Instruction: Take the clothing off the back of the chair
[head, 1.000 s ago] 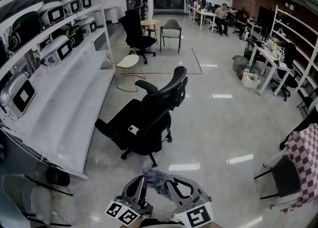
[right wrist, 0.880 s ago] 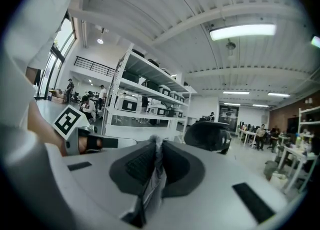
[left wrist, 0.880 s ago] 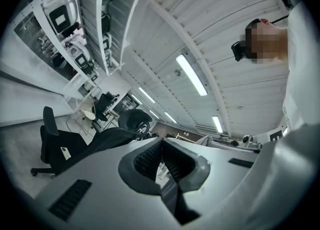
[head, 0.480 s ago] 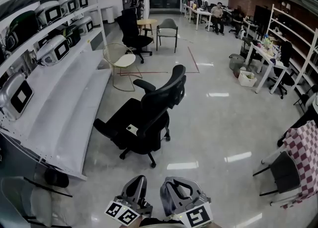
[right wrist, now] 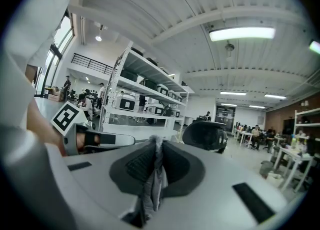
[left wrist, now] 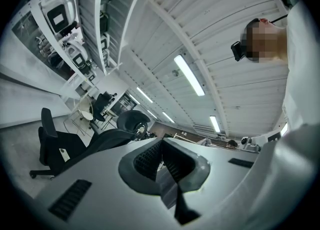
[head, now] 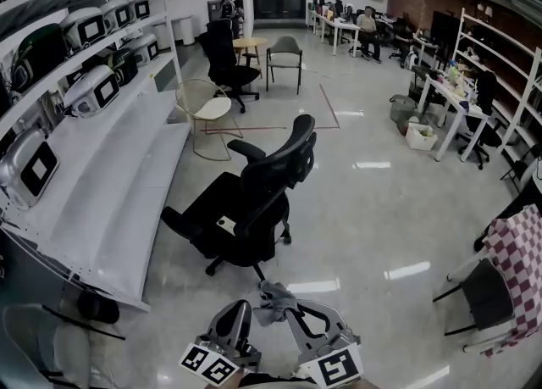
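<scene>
A black office chair (head: 254, 201) stands mid-floor, and its back (head: 292, 154) is bare. Both grippers are low at the bottom edge of the head view. My right gripper (head: 284, 311) is shut on a crumpled grey piece of clothing (head: 273, 298). In the right gripper view that grey clothing (right wrist: 155, 174) is pinched between the pads and hangs down from the right gripper (right wrist: 156, 146). Just left of it, my left gripper (head: 237, 311) has its jaws together. In the left gripper view the left gripper (left wrist: 161, 146) has its pads meeting at the tips. I cannot tell whether cloth is caught there.
Long white shelves (head: 127, 175) with boxed devices run along the left. A wire chair (head: 207, 112) and other chairs stand behind the black one. At the right edge a chair carries a red-and-white checked cloth (head: 521, 264). Desks and people are far back.
The grey clothing showed above the grippers a second ago, was out of sight half a second ago, and shows again now at the right gripper's tip. The grippers have hardly moved.
</scene>
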A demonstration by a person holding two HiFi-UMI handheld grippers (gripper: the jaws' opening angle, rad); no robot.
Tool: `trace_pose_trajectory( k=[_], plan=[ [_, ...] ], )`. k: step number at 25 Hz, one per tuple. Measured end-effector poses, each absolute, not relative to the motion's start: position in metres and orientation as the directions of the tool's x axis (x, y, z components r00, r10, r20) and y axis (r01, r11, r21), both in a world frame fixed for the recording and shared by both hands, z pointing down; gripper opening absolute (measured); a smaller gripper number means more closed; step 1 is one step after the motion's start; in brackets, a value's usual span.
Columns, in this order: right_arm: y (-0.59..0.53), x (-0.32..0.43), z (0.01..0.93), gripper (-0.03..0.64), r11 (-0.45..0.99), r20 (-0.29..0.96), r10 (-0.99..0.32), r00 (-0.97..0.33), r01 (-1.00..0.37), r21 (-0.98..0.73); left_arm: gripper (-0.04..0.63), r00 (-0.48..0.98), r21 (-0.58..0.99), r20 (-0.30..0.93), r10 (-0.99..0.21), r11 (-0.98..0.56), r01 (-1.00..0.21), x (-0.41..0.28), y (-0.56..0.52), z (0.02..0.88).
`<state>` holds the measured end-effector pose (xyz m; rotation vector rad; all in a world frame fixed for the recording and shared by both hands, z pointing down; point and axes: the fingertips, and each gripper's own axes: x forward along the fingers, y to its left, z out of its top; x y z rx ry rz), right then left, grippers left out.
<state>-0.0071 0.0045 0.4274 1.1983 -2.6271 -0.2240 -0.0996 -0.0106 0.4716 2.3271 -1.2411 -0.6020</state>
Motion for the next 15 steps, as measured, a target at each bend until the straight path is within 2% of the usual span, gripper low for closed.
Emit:
trace_pose_trajectory(
  k=[15],
  plan=[
    [0.003, -0.018, 0.433, 0.035, 0.674, 0.172, -0.739, -0.652, -0.704, 0.225, 0.009, 0.482, 0.562, -0.167, -0.86, -0.485, -0.67, -0.111, -0.01, 0.474]
  ],
)
